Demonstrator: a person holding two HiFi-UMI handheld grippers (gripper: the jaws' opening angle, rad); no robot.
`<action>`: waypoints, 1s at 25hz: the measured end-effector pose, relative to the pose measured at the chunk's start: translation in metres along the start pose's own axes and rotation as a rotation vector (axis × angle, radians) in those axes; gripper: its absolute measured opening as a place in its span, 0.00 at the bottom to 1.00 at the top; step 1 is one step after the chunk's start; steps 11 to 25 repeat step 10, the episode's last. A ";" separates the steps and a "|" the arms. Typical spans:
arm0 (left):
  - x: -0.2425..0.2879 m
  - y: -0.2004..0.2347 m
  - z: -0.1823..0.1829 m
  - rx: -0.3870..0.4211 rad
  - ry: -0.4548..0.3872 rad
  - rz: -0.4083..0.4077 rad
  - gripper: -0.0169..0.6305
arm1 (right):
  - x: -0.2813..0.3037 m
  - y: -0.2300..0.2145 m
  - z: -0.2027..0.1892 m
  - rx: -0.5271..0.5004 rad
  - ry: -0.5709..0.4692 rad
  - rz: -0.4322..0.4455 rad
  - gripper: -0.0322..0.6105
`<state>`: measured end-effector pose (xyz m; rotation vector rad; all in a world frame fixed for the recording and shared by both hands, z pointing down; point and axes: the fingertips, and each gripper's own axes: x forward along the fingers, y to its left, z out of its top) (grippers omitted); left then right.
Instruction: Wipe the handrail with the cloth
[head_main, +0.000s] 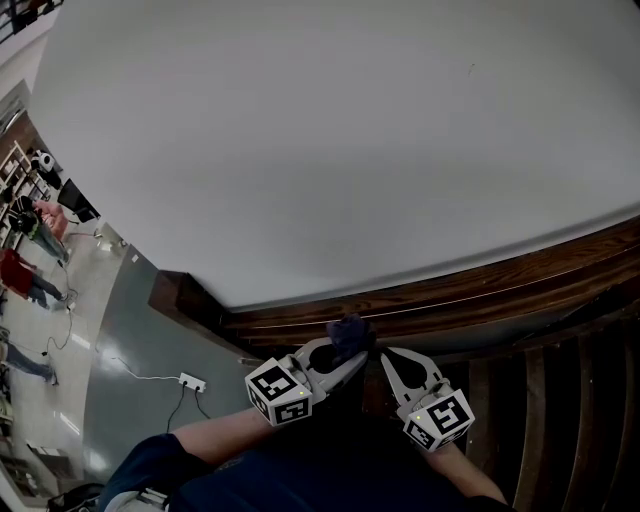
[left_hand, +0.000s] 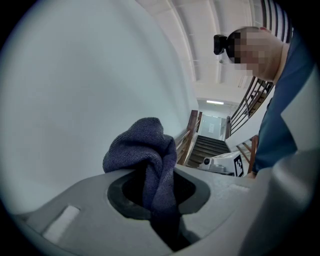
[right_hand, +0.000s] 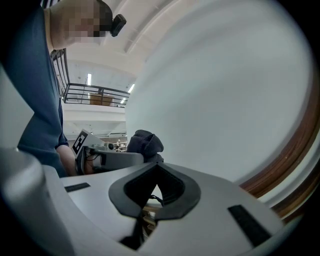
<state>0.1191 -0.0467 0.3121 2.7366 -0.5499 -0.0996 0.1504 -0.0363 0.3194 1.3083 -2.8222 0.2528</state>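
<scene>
A dark wooden handrail (head_main: 480, 285) runs along the lower edge of a curved white wall (head_main: 350, 130). My left gripper (head_main: 352, 358) is shut on a dark blue cloth (head_main: 348, 333), and the cloth's bunched end sits just at the rail. In the left gripper view the cloth (left_hand: 145, 150) bulges out of the closed jaws of the left gripper (left_hand: 160, 197). Close to its right, my right gripper (head_main: 392, 362) is shut with nothing in it. The right gripper view shows the right gripper (right_hand: 155, 192), the cloth (right_hand: 145, 141) beyond it, and the rail (right_hand: 285, 165) at the right.
Wooden stair steps (head_main: 580, 400) drop away at the lower right. Far below on the left is a floor with people (head_main: 30, 270) and a white power strip (head_main: 192, 381) on a cable. A staircase (left_hand: 207, 145) shows in the left gripper view.
</scene>
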 end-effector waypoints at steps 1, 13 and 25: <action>-0.001 0.001 0.000 -0.003 -0.002 0.003 0.15 | 0.001 0.001 -0.001 0.001 0.003 0.000 0.06; -0.016 0.009 -0.002 -0.012 -0.016 0.028 0.15 | 0.011 0.009 0.000 -0.009 0.003 0.013 0.06; -0.016 0.009 -0.002 -0.012 -0.016 0.028 0.15 | 0.011 0.009 0.000 -0.009 0.003 0.013 0.06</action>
